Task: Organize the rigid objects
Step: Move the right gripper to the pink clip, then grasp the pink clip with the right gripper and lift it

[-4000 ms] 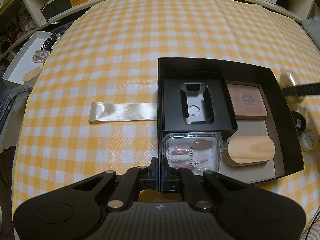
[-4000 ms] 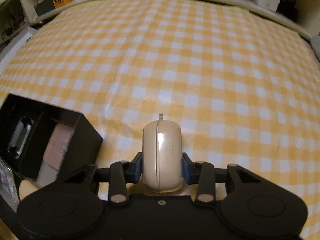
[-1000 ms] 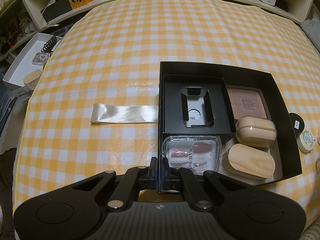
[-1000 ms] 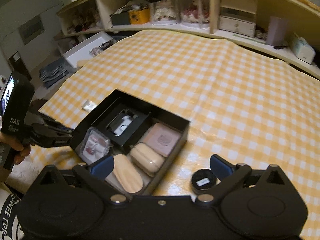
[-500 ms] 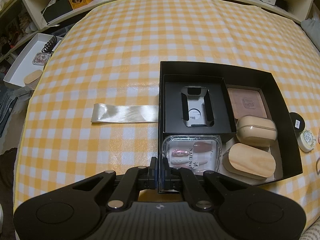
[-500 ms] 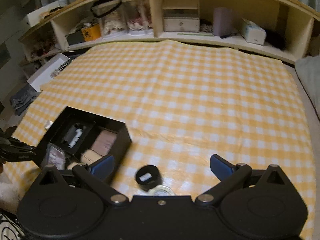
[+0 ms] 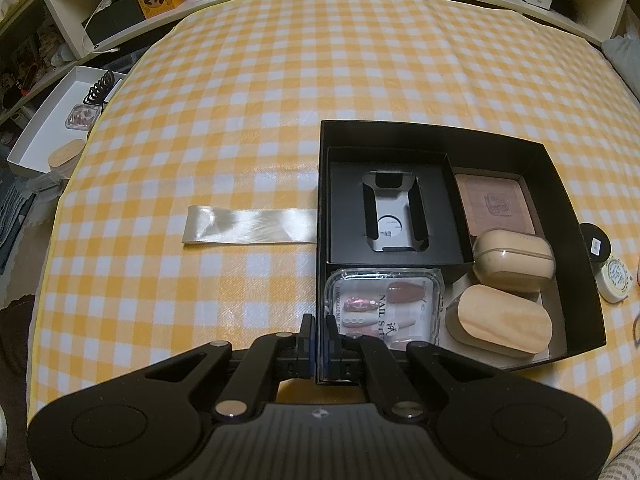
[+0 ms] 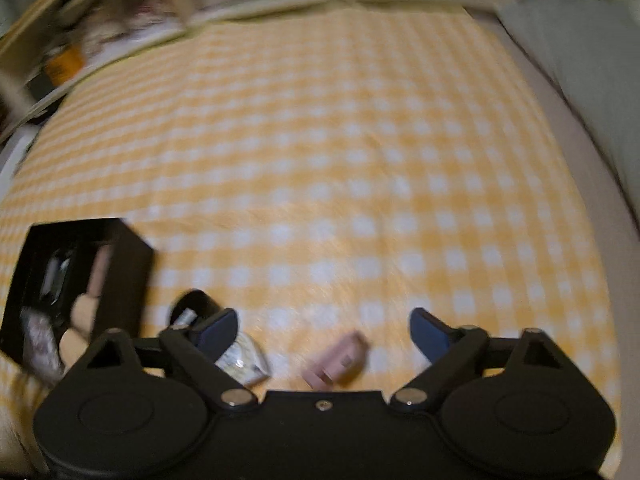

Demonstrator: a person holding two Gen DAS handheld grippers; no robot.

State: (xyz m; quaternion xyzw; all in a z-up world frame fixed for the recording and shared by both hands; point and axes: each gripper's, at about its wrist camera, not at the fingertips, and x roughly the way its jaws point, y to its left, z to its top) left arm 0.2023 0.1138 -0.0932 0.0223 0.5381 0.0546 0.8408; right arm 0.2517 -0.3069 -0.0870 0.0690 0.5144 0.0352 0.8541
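Note:
A black box (image 7: 560, 184) on the yellow checked cloth holds a smaller black tray with a grey device (image 7: 394, 216), a brown pad (image 7: 496, 208), a beige oval case (image 7: 514, 260), a wooden-topped oval (image 7: 500, 320) and a clear nail-set case (image 7: 384, 308). My left gripper (image 7: 319, 334) is shut on the box's near-left wall. My right gripper (image 8: 324, 330) is open and empty, low over the cloth right of the box (image 8: 132, 256). Below it lie a pink block (image 8: 336, 360), a white round jar (image 8: 240, 360) and a black round jar (image 8: 196, 304).
A satin ribbon strip (image 7: 248, 230) lies on the cloth left of the box. The two jars also show right of the box (image 7: 596, 246). A white tray (image 7: 52, 128) with small items sits off the table at far left. Shelves ring the back.
The right gripper, open after leaving the beige case in the box, has swung down and right toward the jars and pink block; its view is blurred. The left gripper has not moved.

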